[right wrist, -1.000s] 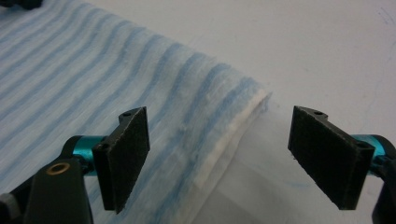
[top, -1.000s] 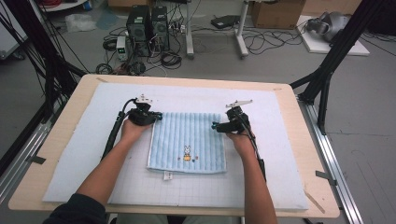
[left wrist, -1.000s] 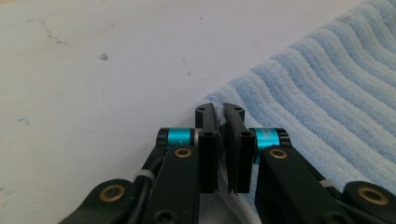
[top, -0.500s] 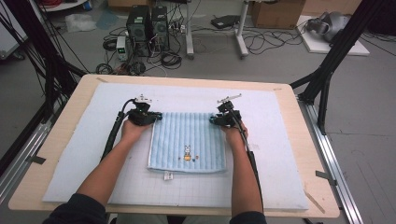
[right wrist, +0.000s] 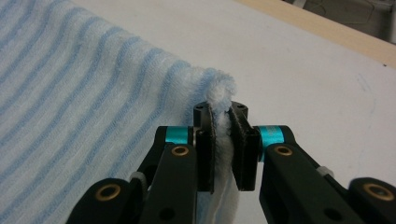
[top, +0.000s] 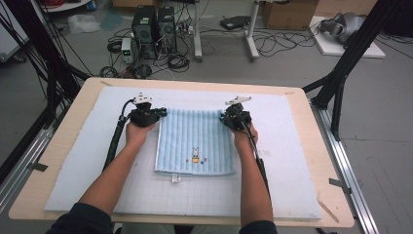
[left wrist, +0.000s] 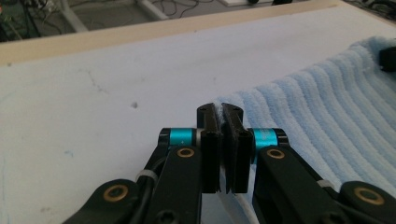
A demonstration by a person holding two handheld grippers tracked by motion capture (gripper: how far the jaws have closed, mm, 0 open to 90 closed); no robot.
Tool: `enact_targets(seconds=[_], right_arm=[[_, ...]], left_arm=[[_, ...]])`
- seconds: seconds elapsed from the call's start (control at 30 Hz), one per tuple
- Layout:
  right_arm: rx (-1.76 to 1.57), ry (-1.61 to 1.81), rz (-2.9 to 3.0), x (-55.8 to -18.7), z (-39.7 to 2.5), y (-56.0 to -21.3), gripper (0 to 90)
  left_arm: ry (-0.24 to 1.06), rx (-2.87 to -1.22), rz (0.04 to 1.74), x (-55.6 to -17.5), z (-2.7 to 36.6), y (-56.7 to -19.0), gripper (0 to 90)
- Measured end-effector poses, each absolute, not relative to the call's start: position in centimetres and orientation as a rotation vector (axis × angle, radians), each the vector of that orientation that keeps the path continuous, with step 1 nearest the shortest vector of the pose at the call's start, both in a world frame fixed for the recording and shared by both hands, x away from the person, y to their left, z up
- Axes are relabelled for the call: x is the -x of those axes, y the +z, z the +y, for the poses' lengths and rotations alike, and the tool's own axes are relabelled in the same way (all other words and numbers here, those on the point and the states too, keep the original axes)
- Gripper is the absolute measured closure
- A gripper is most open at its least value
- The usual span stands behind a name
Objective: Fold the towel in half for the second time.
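Towel (top: 195, 141) corners between both tongs (right wrist: 220, 109)

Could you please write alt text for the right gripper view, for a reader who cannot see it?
The right gripper has its two black jaws shut on a bunched corner of a light blue striped towel. The rest of the towel spreads to the left over a white mat, with the wooden table edge behind.

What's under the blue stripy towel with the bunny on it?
The light blue ribbed towel lies on a white padded mat over the wooden table. Anything directly beneath the cloth is covered.
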State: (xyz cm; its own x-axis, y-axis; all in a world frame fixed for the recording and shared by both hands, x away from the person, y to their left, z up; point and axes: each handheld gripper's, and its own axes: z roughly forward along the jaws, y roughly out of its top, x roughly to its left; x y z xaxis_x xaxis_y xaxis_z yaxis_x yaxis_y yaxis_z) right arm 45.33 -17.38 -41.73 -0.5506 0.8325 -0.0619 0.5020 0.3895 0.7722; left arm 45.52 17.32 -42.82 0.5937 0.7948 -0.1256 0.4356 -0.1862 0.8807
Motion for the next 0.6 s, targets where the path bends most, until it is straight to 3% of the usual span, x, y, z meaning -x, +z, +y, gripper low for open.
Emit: enact_targets(seconds=[0.6], right_arm=[[-0.965,1.139,2.214,-39.8,-18.9,-40.0,82.0]], left_arm=[[0.373,-1.764,0.845,-40.3,18.6,-41.0,86.0]])
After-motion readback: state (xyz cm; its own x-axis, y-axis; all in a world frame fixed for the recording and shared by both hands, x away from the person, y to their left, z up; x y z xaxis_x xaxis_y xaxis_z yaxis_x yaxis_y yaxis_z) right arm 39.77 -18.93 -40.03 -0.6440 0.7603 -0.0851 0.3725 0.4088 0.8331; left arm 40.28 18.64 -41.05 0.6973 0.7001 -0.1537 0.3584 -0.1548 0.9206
